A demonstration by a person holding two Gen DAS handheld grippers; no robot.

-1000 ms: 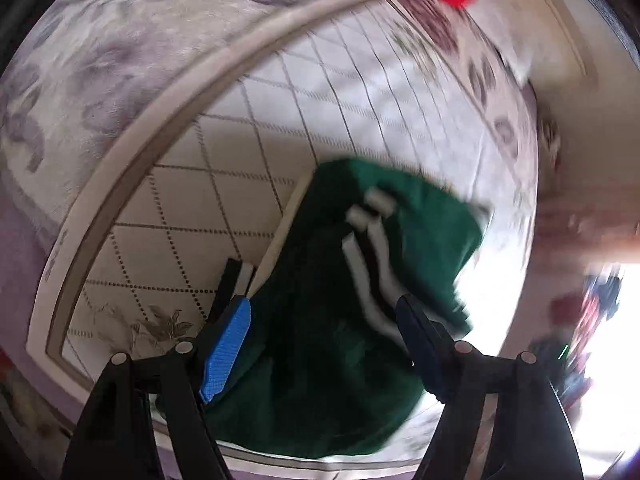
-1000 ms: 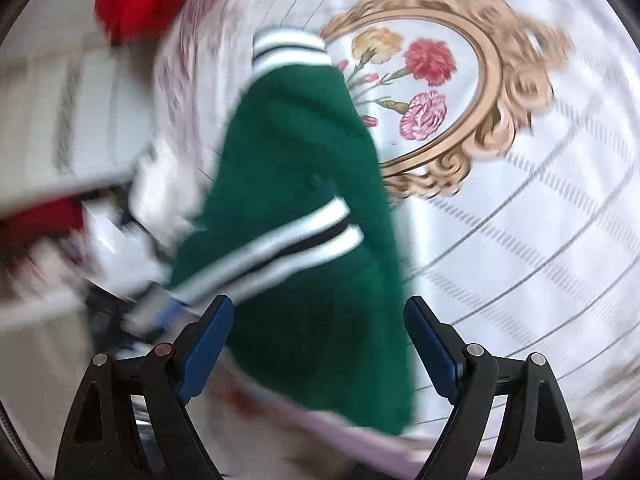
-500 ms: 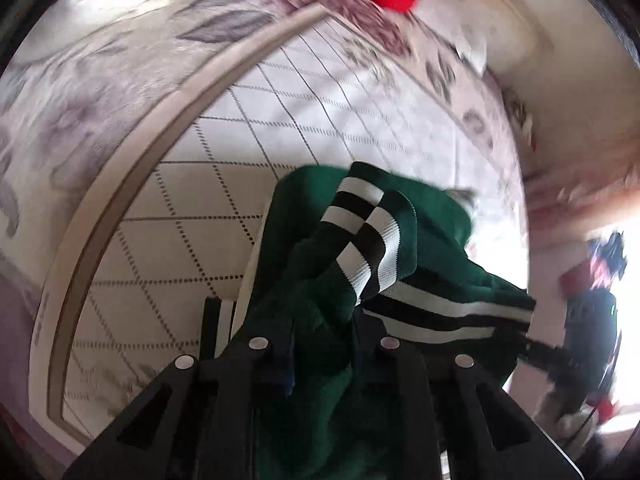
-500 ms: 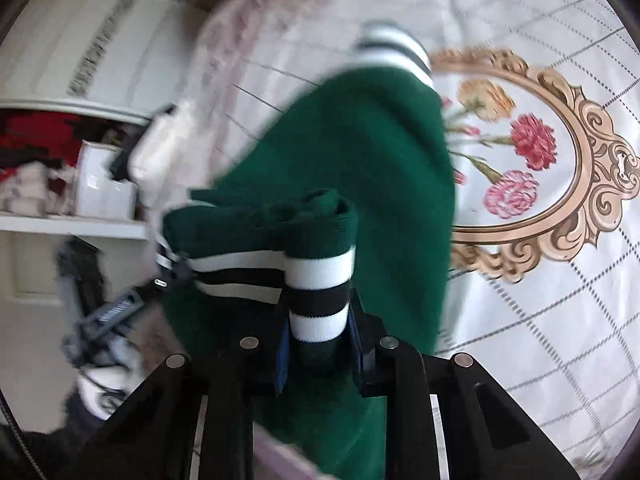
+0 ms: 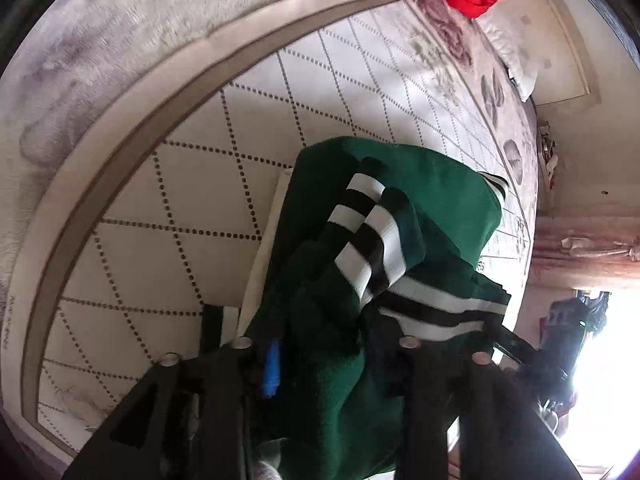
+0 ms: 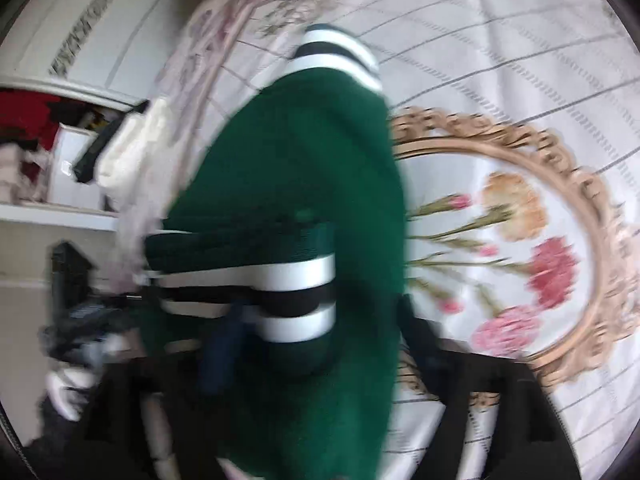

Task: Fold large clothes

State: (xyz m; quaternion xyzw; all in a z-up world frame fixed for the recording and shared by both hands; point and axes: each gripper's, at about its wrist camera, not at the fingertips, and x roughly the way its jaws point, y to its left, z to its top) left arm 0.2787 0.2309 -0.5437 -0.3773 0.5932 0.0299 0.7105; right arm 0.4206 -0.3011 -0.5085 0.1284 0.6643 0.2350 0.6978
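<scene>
Left wrist view: the left gripper [image 5: 320,356] is clamped on bunched fabric of the green sweater [image 5: 440,196], striped cuff [image 5: 364,240] draped just ahead of the fingers, presumably to carry one edge across for a fold. The right gripper [image 6: 316,340], though blurred, appears closed on a striped band [image 6: 292,276]; the sweater's remainder lies on the quilted bedspread [image 5: 168,208].

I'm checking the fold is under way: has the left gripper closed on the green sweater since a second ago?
Yes. The left gripper, earlier open above the quilted bedspread, is now shut on the green sweater.
</scene>
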